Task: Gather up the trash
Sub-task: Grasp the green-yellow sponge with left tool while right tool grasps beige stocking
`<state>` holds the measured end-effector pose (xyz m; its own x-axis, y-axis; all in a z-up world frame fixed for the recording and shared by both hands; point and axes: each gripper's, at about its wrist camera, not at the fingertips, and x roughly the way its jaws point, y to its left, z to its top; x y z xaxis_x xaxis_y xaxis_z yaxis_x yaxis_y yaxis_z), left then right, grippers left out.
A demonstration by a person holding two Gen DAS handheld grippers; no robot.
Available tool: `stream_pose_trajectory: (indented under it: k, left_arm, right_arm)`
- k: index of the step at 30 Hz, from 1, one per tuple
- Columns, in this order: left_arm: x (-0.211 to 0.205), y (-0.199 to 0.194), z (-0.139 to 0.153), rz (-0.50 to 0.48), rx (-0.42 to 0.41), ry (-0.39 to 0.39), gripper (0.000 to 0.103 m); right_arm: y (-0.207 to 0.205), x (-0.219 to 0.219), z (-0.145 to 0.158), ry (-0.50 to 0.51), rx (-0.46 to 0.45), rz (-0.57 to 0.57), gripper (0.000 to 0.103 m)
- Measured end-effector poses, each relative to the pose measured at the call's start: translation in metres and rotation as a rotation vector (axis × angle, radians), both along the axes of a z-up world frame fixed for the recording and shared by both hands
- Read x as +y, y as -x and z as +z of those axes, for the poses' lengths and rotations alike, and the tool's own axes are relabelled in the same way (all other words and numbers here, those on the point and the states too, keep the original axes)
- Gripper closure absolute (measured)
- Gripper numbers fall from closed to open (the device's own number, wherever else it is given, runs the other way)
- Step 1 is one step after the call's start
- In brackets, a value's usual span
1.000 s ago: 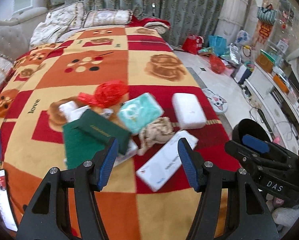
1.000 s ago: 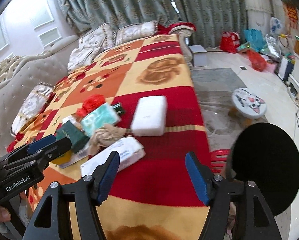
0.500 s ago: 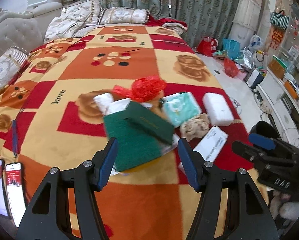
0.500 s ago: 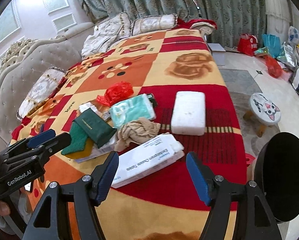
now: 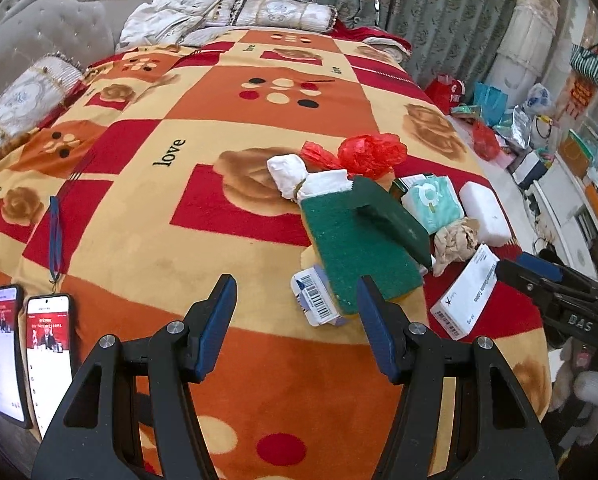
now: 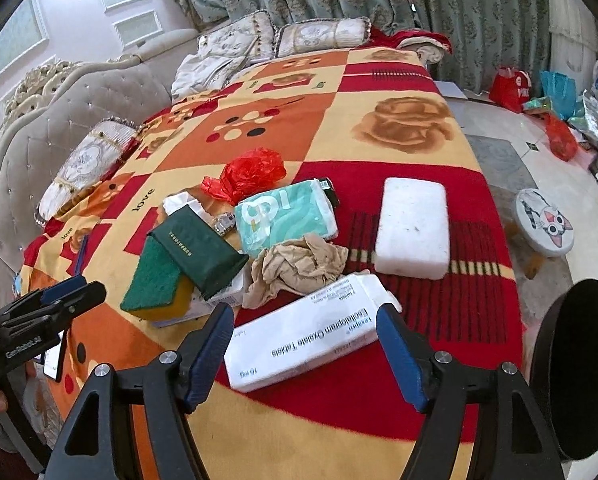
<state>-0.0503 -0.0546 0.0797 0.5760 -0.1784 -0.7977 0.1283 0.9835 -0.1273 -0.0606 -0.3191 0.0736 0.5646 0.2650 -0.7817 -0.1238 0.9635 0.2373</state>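
A pile of litter lies on the bed blanket [image 6: 399, 80]: a white tablet box [image 6: 307, 344], a crumpled brown paper [image 6: 299, 268], a teal tissue pack [image 6: 283, 216], a red plastic bag [image 6: 251, 172], a white foam block [image 6: 413, 228], a dark green box [image 6: 199, 248] and a green-and-yellow sponge [image 6: 155, 284]. My right gripper [image 6: 305, 356] is open and empty, just above the tablet box. My left gripper [image 5: 297, 328] is open and empty, near the sponge [image 5: 359, 248] and a small barcoded box [image 5: 315, 300].
A black round bin [image 6: 579, 368] stands at the bed's right edge. Two phones [image 5: 31, 356] lie at the near left corner. Pillows [image 5: 283, 12] sit at the bed's head. A cat stool [image 6: 547, 220] and bags [image 6: 511, 84] are on the floor to the right.
Both grippers have swung left and closer to the bed. The pile now sits right of the left gripper, and the tablet box lies between the right gripper's fingers.
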Motion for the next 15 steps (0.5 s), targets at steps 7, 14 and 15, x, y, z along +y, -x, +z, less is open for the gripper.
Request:
stream_pose_trajectory:
  k: [7,14,15]
  left_arm:
    - [-0.006,-0.017,-0.010,-0.011,0.053,0.057,0.042]
    - [-0.028,-0.040,-0.026,-0.037,0.097,0.070,0.042]
    - [-0.031,-0.044,-0.028,-0.040,0.104,0.071,0.042]
  right_arm:
    - [-0.025,0.017,-0.009,0.050,-0.008,0.069,0.032]
    - [-0.047,0.021,-0.026,0.090,0.010,0.114,0.032]
    - [-0.049,0.022,-0.028,0.095,0.010,0.125,0.035]
